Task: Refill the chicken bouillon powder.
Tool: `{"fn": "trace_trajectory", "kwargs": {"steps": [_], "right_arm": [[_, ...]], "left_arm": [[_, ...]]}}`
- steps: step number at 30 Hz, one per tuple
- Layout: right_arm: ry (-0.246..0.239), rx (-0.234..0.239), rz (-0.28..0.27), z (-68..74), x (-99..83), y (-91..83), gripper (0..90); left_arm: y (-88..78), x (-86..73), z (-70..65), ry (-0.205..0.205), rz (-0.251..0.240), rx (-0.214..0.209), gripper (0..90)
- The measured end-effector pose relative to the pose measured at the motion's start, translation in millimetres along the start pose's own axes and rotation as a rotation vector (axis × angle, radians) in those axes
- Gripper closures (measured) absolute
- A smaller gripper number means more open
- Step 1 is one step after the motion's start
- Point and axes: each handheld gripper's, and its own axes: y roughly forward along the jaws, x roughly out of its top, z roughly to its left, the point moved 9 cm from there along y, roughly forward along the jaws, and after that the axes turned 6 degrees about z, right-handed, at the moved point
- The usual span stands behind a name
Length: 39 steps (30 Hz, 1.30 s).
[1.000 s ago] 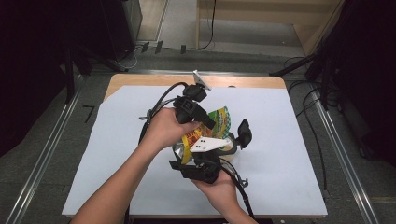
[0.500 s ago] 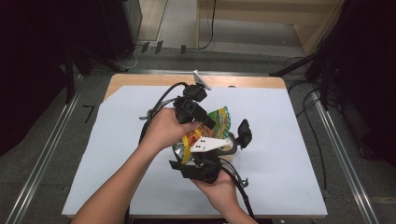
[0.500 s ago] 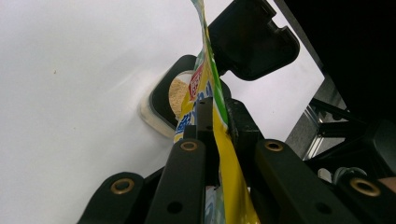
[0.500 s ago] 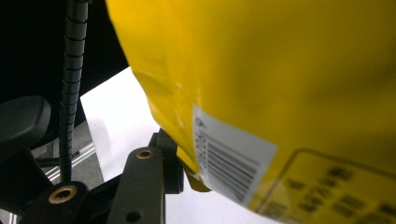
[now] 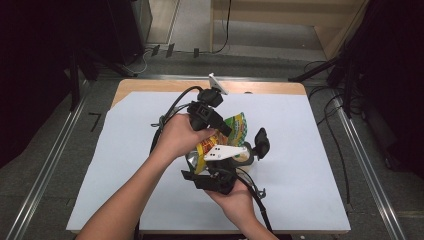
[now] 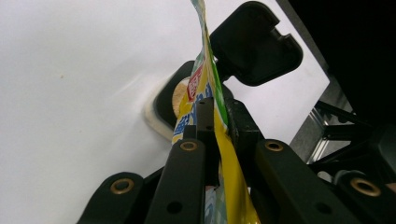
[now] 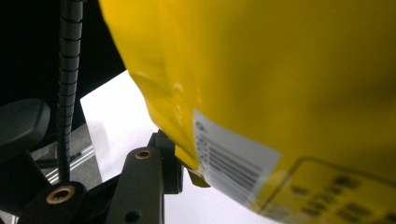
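left gripper (image 6: 210, 121): black jaws, brass rivets | right gripper (image 7: 177, 161): ribbed black cable

On the table (image 5: 320, 200), near its middle, the snack bag (image 5: 235, 129) stood between the two hand-held grippers: the left hand-held gripper (image 5: 216, 123) behind it, the right hand-held gripper (image 5: 231, 156) before it, a round container (image 5: 192, 160) beneath.

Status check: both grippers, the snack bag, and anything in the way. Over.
Left gripper shut on the snack bag. Right gripper at the bag's lower edge, grip unclear. Bag held above the white sheet. Black-lidded container sits right under it.
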Motion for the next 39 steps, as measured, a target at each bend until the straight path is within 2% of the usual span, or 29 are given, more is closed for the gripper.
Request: {"fn": "trace_trajectory", "kwargs": {"steps": [8,18,27,30,39], "right_arm": [[0.014,0.002,-0.011,-3.0,0.3,-2.1,62.7],[0.007,-0.003,-0.015,-3.1,-0.5,-1.8,62.7],[-0.002,-0.008,-0.017,-3.4,-0.8,-1.4,62.8],[-0.008,-0.011,-0.015,-3.5,-1.1,-1.5,63.0],[-0.01,-0.012,-0.018,-3.0,-1.4,-1.5,63.2]], "left_arm": [[2.2,3.7,-3.4,0.007,0.008,0.003,85.6],[2.9,3.4,-6.1,0.013,0.012,0.006,85.4],[3.7,3.5,-7.3,0.001,0.017,-0.014,85.4],[3.7,2.7,-7.6,-0.013,0.033,-0.04,85.0],[4.4,2.9,-8.9,-0.017,0.031,-0.044,84.6]]}}
